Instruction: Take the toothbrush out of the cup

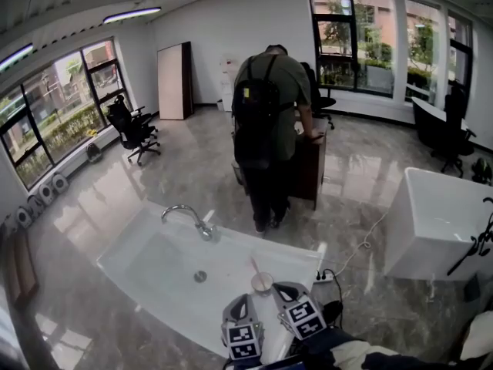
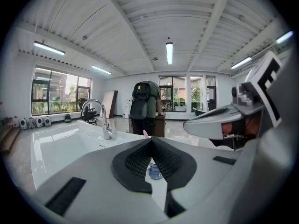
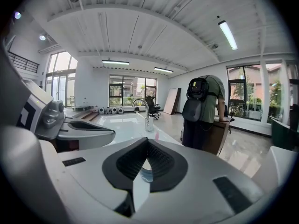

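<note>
Toothbrush (image 1: 254, 267) sits in the cup (image 1: 262, 282), handle leaning up and left, untouched. The cup stands at the near right end of the white sink (image 1: 146, 260), right of the drain, with the faucet (image 1: 189, 218) on the far side. Both grippers are side by side just near of the cup. Left gripper (image 2: 151, 141): jaws fully together and empty, cup visible past them. Right gripper (image 3: 147, 143): same, closed on nothing. I read this as the approach step, no grasp yet. Next I need one pair of jaws opened and lined up on the handle above the cup rim. The other could steady the cup.
</note>
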{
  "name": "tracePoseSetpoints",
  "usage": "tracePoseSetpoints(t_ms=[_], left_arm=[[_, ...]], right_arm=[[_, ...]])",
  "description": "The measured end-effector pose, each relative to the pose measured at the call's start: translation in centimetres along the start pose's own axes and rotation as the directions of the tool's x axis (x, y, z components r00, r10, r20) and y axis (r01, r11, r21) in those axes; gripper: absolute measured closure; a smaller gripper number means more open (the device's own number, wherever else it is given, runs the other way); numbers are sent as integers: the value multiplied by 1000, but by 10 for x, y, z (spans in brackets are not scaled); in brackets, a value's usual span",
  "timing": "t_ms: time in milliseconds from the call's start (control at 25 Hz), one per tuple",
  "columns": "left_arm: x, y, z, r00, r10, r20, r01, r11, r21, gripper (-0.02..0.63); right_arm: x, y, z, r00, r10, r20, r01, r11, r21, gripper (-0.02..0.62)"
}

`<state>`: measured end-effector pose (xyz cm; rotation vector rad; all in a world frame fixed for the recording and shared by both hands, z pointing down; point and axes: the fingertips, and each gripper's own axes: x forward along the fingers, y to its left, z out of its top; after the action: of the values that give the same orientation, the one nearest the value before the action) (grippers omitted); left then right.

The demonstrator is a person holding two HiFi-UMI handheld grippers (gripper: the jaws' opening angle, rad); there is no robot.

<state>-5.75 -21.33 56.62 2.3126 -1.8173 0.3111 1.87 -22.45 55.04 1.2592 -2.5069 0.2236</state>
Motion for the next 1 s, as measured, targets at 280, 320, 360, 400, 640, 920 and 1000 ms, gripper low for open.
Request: tracePoseSetpoints(t_ms=[280,320,360,400,640,920,1000], left_arm=[[0,12,12,1000,22,8,-21,999,-42,601],[-1,14,12,1000,27,11,-26,999,-45,601],[-2,16,12,999,31,14,-30,998,-46,601],[-3,18,13,999,33,17,-33,998,-47,601],[-7,22,16,1000,27,12,-27,999,-47,601],[-13,33,15,999,43,-3,-43,997,-64,601],[-15,34,11,999,49,-6,-50,997,-67,601]], right_arm=[[16,-4,-4,999,28,-41,-29,1000,-12,603],[19,-4,-8,998,35,-49,-36,999,-15,603],[23,-4,-12,998,40,-58,-41,999,-16,603],[28,-5,-14,997,42,-69,-44,999,-18,603],[67,-15,-28,982,17,-190,-30,997,-66,528],[112,-23,-36,955,42,-292,-58,997,-45,354],[122,-28,-35,954,37,-298,-55,997,-53,354]])
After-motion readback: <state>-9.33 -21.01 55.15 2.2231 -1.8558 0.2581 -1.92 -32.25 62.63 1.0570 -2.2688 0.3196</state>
